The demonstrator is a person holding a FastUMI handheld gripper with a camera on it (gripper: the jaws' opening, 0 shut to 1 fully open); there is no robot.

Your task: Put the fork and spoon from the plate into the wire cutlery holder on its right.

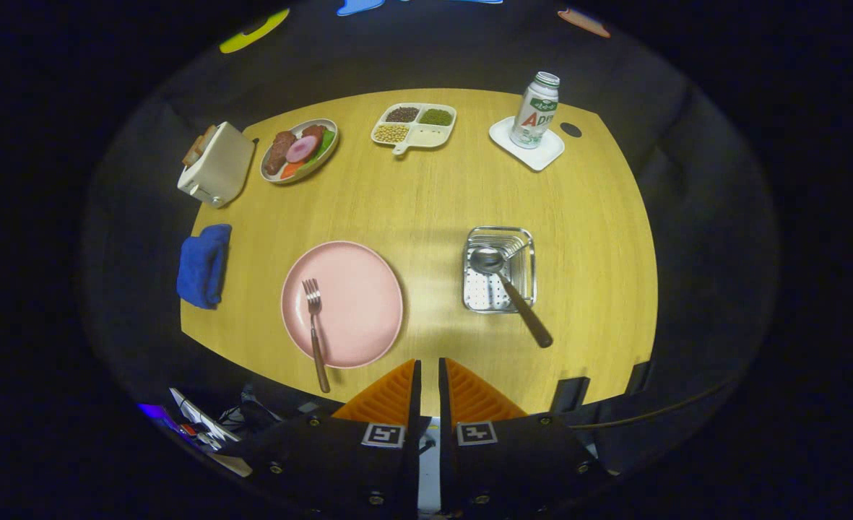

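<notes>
A pink plate (pixel 357 289) lies on the wooden table ahead and left of my fingers. A fork (pixel 315 328) with a brown handle rests on its left part, tines pointing away, handle reaching past the plate's near rim. To the plate's right stands the metal cutlery holder (pixel 480 296). The spoon (pixel 511 289) lies in it, bowl inside, brown handle sticking out over the near right corner. My gripper (pixel 426 375) hovers high above the table's near edge, between plate and holder. Its orange fingers (pixel 469 397) stand almost together with nothing between them.
At the table's far side are a toaster (pixel 215 165), a plate of food (pixel 300 149), a divided dish of beans (pixel 414 125) and a bottle (pixel 536 110) on a white coaster. A blue cloth (pixel 204 264) lies at the left edge.
</notes>
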